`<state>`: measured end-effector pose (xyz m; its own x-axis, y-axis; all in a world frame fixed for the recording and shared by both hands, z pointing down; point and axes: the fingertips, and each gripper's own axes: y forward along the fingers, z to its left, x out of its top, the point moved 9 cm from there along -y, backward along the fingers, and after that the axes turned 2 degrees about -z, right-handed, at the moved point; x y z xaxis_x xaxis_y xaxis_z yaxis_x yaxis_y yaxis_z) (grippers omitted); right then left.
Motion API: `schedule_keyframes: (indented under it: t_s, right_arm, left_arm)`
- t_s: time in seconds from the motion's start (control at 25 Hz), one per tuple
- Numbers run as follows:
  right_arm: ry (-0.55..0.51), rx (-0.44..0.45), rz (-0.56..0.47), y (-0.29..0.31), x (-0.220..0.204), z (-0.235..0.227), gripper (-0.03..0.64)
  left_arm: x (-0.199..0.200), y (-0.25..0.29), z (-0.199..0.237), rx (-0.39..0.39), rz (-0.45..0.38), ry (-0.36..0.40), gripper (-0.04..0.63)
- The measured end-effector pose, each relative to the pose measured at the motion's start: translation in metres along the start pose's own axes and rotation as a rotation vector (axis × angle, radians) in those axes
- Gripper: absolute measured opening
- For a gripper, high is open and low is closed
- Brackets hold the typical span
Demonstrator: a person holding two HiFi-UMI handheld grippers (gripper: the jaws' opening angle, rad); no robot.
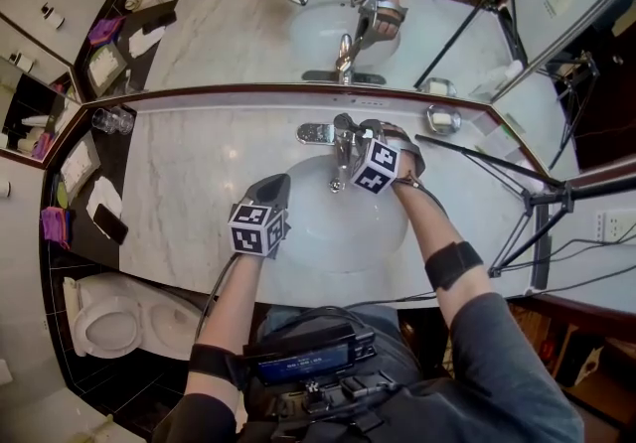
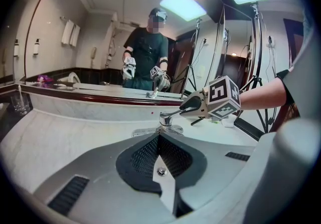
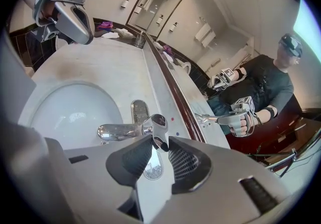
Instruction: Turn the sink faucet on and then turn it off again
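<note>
Chrome faucet (image 1: 341,145): stands at the back rim of the basin, centred, just in front of the mirror's lower edge.
Lever (image 3: 158,128): reaches from the faucet body toward the right gripper's camera; its dark tip sits between that gripper's two pads.
Spout (image 3: 116,130): points out over the bowl; cannot tell whether water is flowing.
Right gripper (image 3: 156,148): jaws part-way apart, straddling the lever tip; thin gap shows beside the tip, no squeeze visible. Comes at the faucet from the person's right, pitched downward.
Left gripper (image 2: 159,143): jaws fully together, nothing between them. Hangs over the front left of the basin, well apart from the faucet, aimed toward it.
Basin (image 1: 328,227): white oval bowl, sunk into the counter.
Counter (image 1: 199,173): pale veined marble; a clear glass (image 1: 111,120) stands at its far left end.
Mirror (image 1: 238,34): runs along the back of the counter; repeats faucet, both grippers and the person.
Surroundings: toilet (image 1: 109,317) at lower left, black tripod (image 1: 537,222) at right.
</note>
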<state>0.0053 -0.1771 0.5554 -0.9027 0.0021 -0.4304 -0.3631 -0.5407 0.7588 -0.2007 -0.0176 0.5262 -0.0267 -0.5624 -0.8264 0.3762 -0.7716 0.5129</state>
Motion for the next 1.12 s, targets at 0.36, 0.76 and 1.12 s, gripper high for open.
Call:
schedule_keyframes:
  t_s: [0.36, 0.76, 1.12]
  right_arm:
    - [0.161, -0.06, -0.057, -0.048, -0.009, 0.001, 0.046]
    - [0.648, -0.079, -0.2, -0.107, -0.04, 0.02, 0.02]
    - [1.057, -0.05, -0.33, -0.131, -0.079, 0.057, 0.02]
  left_arm:
    - [0.011, -0.004, -0.011, -0.023, -0.022, 0.038, 0.002]
    - [0.019, -0.004, -0.022, -0.061, -0.044, 0.073, 0.002]
    - [0.018, -0.013, -0.027, -0.066, -0.058, 0.075, 0.002]
